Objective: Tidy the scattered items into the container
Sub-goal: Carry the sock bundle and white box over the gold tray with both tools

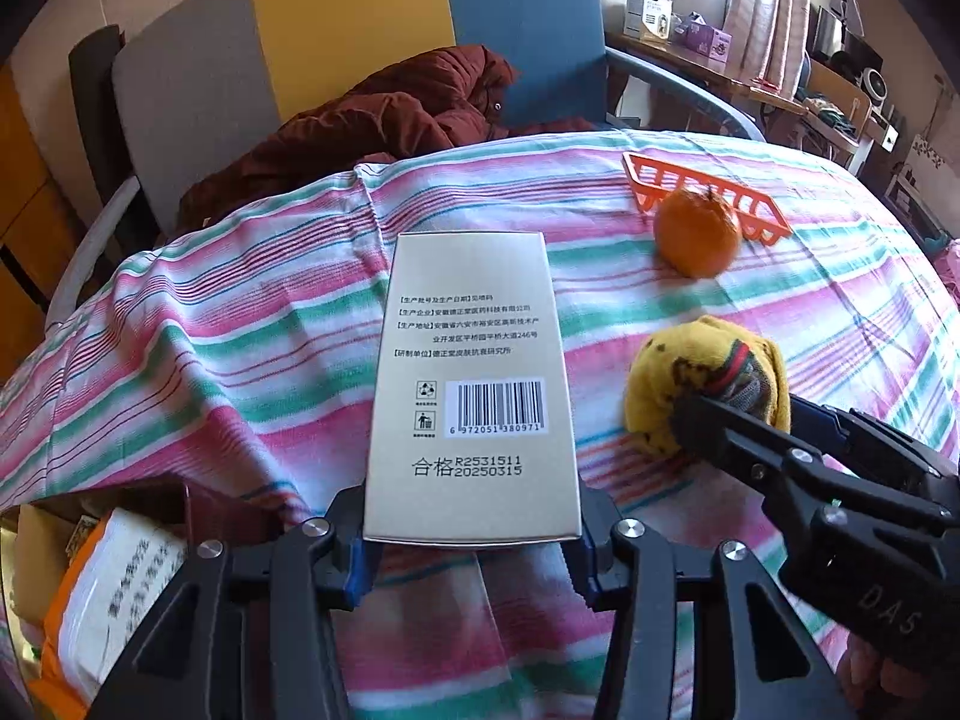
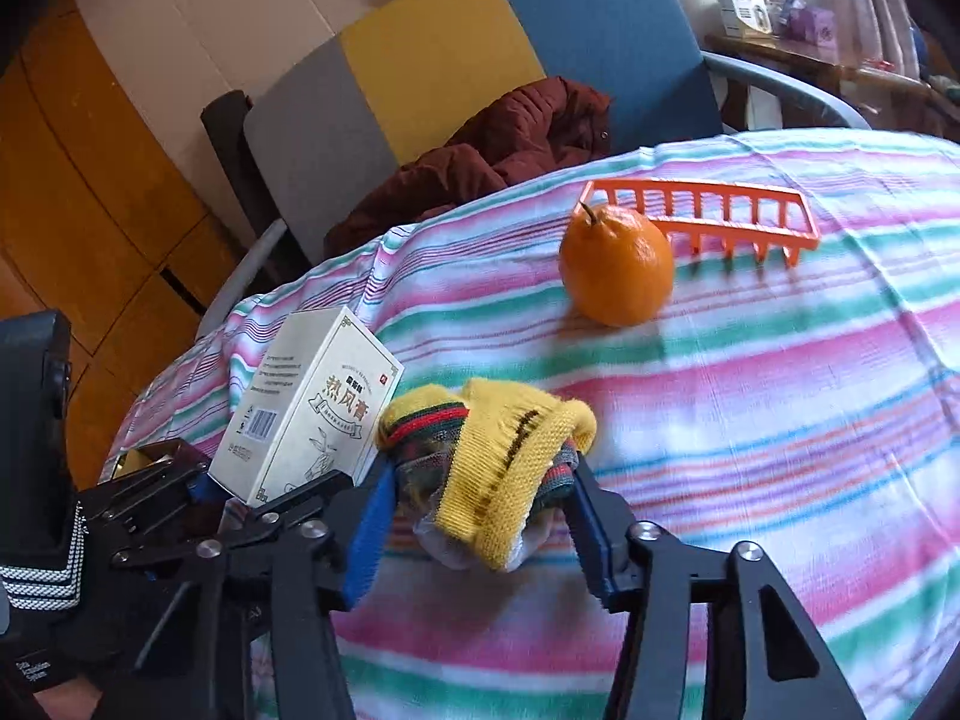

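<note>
Left gripper [image 1: 471, 531] clamped on box [image 1: 474, 384], right gripper [image 2: 480, 498] on rolled socks [image 2: 498, 456]; risk: soft bundle slipping short of orange basket [image 2: 744, 204], upper right.

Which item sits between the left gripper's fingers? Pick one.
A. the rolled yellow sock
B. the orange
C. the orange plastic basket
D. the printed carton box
D: in the left wrist view the printed carton box is clamped at its near end by the left gripper, while the rolled yellow sock is in the right gripper.
</note>
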A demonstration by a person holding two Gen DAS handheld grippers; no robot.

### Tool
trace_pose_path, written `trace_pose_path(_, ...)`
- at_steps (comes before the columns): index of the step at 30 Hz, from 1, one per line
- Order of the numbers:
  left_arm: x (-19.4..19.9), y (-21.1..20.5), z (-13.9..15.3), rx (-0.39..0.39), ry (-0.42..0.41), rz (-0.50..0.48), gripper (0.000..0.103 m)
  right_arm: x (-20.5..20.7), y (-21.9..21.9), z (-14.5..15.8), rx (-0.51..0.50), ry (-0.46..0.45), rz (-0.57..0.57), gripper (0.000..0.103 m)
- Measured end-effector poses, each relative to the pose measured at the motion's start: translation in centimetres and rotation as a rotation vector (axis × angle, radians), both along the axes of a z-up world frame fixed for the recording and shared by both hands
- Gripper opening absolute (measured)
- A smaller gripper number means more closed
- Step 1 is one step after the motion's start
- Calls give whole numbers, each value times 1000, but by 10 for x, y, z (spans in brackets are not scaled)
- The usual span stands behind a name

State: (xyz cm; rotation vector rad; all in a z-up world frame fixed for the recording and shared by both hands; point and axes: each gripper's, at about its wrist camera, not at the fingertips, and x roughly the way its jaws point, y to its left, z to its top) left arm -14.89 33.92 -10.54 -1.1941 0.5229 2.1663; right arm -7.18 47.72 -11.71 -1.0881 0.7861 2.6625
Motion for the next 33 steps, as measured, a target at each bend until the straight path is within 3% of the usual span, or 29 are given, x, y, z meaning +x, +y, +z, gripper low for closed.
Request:
trace_pose_path(7, 41, -8, 5, 15, -38, -28, 50, 36, -10, 8, -44, -7, -29, 40)
trace_pose_path(18, 109, -43, 21, 66, -48, -28, 50, 89, -30, 23, -98, 10, -53, 39)
trace_pose_path(25, 139, -101, 46, 155, -31, 23, 50, 109, -64, 44, -145, 53, 16, 39)
trace_pose_path(33, 135, -206, 73, 189, 31, 201, 50, 85, -153, 77, -119, 99, 210, 39)
